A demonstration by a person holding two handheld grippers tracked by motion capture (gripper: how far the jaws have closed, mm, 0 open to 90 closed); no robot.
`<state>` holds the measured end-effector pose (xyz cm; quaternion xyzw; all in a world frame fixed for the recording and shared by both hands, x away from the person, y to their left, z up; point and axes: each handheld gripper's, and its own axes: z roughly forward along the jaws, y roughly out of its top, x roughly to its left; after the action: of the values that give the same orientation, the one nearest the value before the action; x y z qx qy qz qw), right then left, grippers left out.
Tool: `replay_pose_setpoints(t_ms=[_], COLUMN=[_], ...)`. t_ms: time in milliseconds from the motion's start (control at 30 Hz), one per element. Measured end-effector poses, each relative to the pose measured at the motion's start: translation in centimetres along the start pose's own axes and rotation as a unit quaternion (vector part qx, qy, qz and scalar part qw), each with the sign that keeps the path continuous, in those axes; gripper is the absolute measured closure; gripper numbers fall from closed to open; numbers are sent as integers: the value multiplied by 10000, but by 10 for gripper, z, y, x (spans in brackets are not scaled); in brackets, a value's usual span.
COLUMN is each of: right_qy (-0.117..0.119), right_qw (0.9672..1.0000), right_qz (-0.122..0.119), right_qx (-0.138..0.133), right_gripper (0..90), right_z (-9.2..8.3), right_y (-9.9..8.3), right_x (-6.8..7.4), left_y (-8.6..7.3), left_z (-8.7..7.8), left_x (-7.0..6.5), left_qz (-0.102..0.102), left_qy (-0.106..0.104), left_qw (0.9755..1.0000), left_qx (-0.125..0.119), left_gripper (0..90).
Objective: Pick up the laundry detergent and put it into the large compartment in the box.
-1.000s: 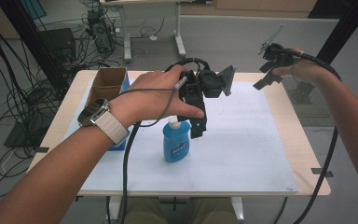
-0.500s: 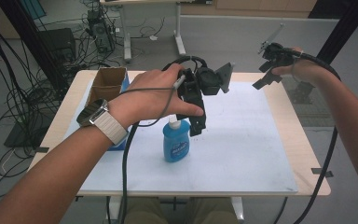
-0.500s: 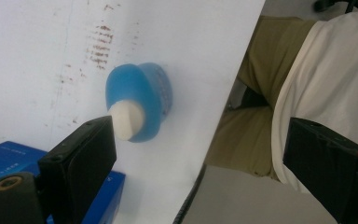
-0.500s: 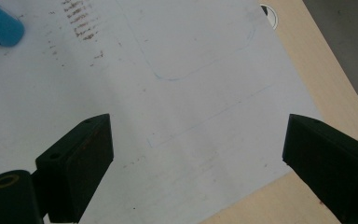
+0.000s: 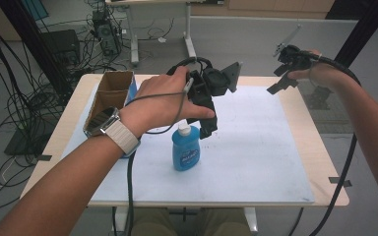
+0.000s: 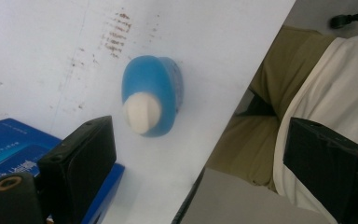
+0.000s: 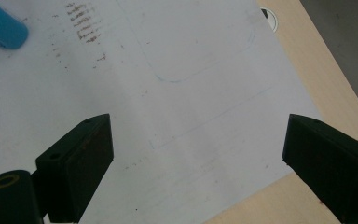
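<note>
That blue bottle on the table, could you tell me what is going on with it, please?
A person holds a two-jaw gripper in each hand. The left gripper hangs just above the blue plastic bottle with a white cap, fingers wide apart and touching nothing; the bottle stands upright on the white sheet that covers the wooden table. The right gripper, also open, is held up over the table's far right corner. An open brown cardboard box sits at the left.

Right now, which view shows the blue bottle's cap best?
The left gripper view: the white cap faces the camera between its open jaws. The high view shows the blue bottle upright, cap side-on. The right gripper view catches just a blue edge.
</note>
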<state>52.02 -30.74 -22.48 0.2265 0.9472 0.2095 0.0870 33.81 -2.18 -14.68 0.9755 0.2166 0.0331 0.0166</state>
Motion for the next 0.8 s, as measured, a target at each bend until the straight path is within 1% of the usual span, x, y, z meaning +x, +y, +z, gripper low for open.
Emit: replay_pose_setpoints(t_ms=[67,100,200,267,300,367,433,500,567,600,700,767,800], right_qy=[-2,-4,-7,-7,-9,-10,-11,-15,-16,-19,-27,-25,-20], right_qw=[10000,10000,10000,10000,10000,10000,10000,10000,10000,10000,10000,10000,10000], right_qz=[-4,-7,-6,-14,-28,-32,-24,-18,-22,-19,-16,-12,-9], right_qx=[2,4,-19,-28,-30,-33,-37,-41,-48,-59,-49,-52,-52], right_gripper=[83,83,83,83,83,83,83,83,83,83,83,83,83], right_z=[0,-1,-1,-1,-2,-2,-2,-2,-2,-2,-3,-2,-2], right_y=[0,0,0,1,1,2,2,2,2,2,1,1,1], right_x=[0,1,1,2,2,3,3,3,3,4,3,3,4], left_y=[0,1,2,2,2,1,0,-2,-3,-4,-4,-4,-5], left_z=[1,3,5,7,8,14,15,19,19,21,24,26,28], left_x=[1,2,4,6,7,11,13,17,18,20,21,23,24], left_qz=[-2,-40,-68,-126,-124,-169,-170,-210,-199,-238,-261,-242,-275], left_qy=[-9,0,12,-2,-30,-83,-77,-60,-67,-116,-110,-108,-129], left_qw=[10000,10000,10000,9999,9999,9998,9998,9996,9996,9995,9994,9995,9993], left_qx=[-9,-34,-54,-95,-82,-86,-84,-149,-177,-196,-174,-187,-215], left_gripper=[97,97,97,97,97,90,90,90,90,90,90,90,89])
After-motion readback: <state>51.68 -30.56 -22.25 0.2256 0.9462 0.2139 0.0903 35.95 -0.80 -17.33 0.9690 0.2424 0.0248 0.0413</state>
